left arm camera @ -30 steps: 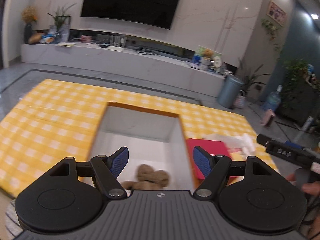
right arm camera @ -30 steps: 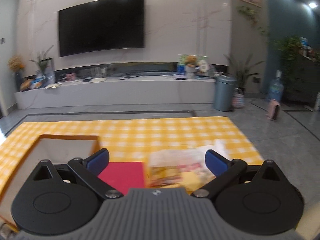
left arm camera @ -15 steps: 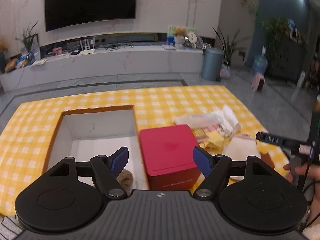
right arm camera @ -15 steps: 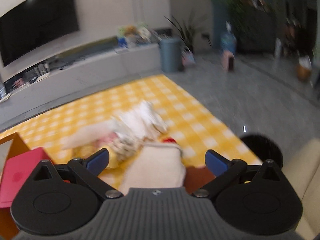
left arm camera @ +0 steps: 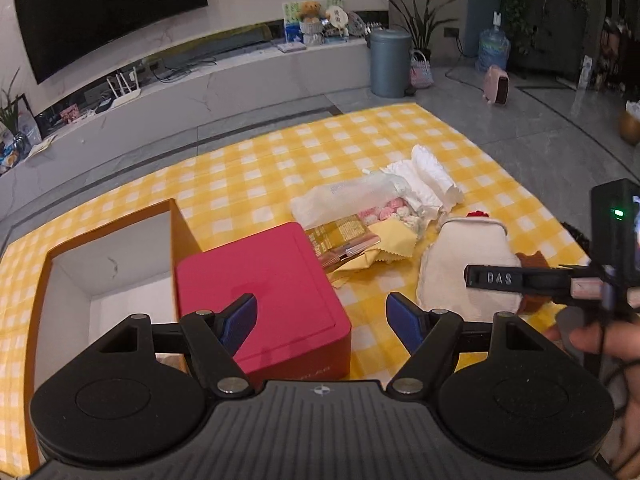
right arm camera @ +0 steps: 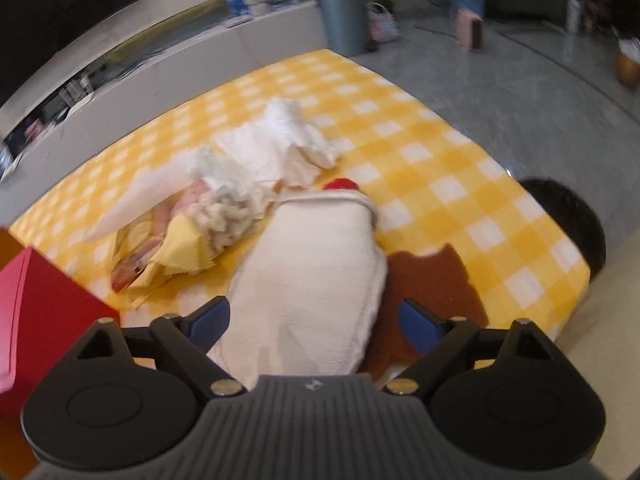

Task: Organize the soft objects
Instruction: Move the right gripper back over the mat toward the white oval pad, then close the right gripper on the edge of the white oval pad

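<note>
The right gripper is hanging spread over the white plush pouch on the yellow checked cloth, jaws just narrowing around (not touching) its long axis running straight ahead, while the left gripper, also spread and empty, is sitting farther off.

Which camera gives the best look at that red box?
The left wrist view: the red box sits whole in mid-frame, lid and front face sharp, beside the open box. The right wrist view catches only a blurred part at its left edge.
</note>
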Demonstrator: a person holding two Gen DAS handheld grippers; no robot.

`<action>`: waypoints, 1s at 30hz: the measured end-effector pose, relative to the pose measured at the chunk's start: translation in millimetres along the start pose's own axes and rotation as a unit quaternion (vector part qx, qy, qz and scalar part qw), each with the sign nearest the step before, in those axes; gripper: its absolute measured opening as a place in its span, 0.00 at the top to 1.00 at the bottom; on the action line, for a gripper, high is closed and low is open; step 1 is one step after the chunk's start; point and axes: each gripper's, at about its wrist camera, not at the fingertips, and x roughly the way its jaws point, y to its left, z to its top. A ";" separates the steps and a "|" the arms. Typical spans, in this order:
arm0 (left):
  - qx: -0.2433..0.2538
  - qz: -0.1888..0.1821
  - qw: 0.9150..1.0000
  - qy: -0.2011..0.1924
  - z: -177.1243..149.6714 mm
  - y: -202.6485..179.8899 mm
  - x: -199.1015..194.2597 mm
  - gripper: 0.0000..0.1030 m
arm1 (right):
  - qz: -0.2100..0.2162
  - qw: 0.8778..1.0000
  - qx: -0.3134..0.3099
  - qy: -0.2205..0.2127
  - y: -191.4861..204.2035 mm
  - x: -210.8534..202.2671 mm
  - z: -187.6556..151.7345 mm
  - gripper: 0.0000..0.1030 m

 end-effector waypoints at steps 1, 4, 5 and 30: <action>0.000 0.007 1.000 0.008 2.6 -0.7 5.1 0.16 | 0.016 1.000 -0.011 0.005 1.9 0.9 -0.1 0.13; 0.002 0.020 1.000 0.009 7.5 -1.0 13.2 0.16 | 0.037 0.999 -0.022 0.029 5.7 10.3 -1.2 0.20; 0.003 0.022 1.000 0.010 7.8 -1.1 14.1 0.16 | 0.037 0.999 -0.020 0.031 5.6 13.0 -1.2 0.21; -0.022 0.024 0.999 0.009 0.2 29.6 -2.1 0.17 | 0.123 0.992 0.008 -0.019 28.4 23.5 -1.4 1.00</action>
